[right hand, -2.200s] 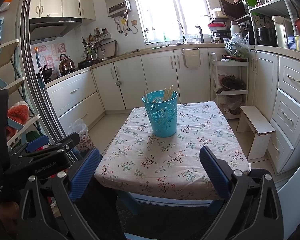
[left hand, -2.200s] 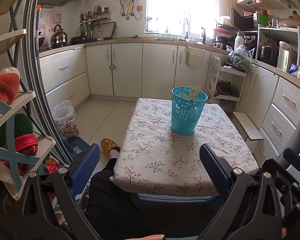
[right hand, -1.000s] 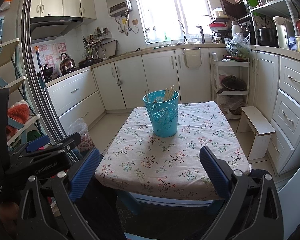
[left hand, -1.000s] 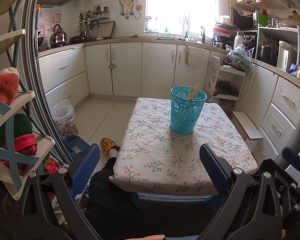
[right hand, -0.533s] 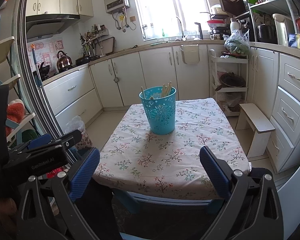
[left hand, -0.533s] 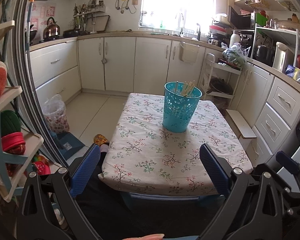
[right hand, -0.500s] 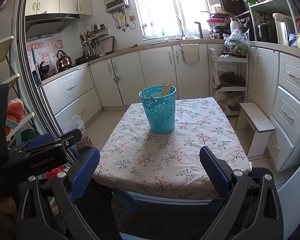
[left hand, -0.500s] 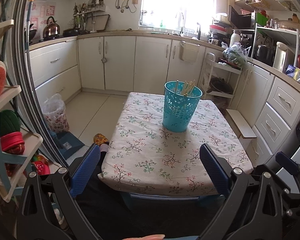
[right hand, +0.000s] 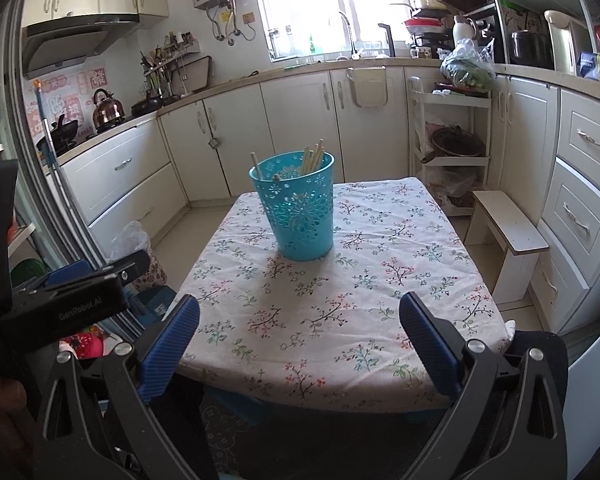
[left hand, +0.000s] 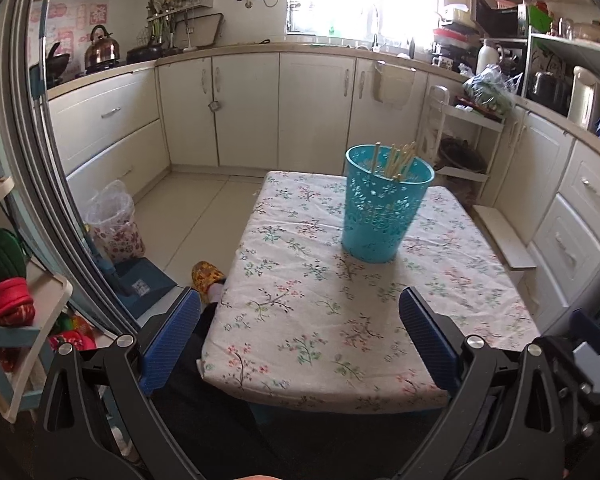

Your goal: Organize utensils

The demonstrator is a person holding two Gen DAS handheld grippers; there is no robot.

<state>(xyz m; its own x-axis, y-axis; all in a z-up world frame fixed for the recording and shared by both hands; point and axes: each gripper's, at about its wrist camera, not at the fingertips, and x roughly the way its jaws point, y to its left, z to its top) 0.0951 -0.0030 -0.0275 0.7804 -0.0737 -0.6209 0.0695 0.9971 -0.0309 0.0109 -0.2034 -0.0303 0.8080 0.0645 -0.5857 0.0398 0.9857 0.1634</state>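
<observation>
With chopsticks [right hand: 312, 158] upright in the basket [right hand: 300, 210] (contained) | left gripper [left hand: 300, 334], right gripper [right hand: 300, 332]: jaws wide, empty, clear of table [right hand: 380, 280].

- Basket [left hand: 384, 208] stands on the table [left hand: 320, 320], toward its far side.
- Chopsticks [left hand: 398, 160] stand in the basket.
- Stool [right hand: 508, 236] right of the table.

In the right wrist view, the words "GenRobot.AI" were printed in pale letters on the black body of the left gripper [right hand: 66, 304], at the left edge. Lower on the same device there was more small white text, but it was cut off and too small to read. On the wall behind the stove hung a pink poster [right hand: 70, 96] with large Chinese characters, not clearly legible.
</observation>
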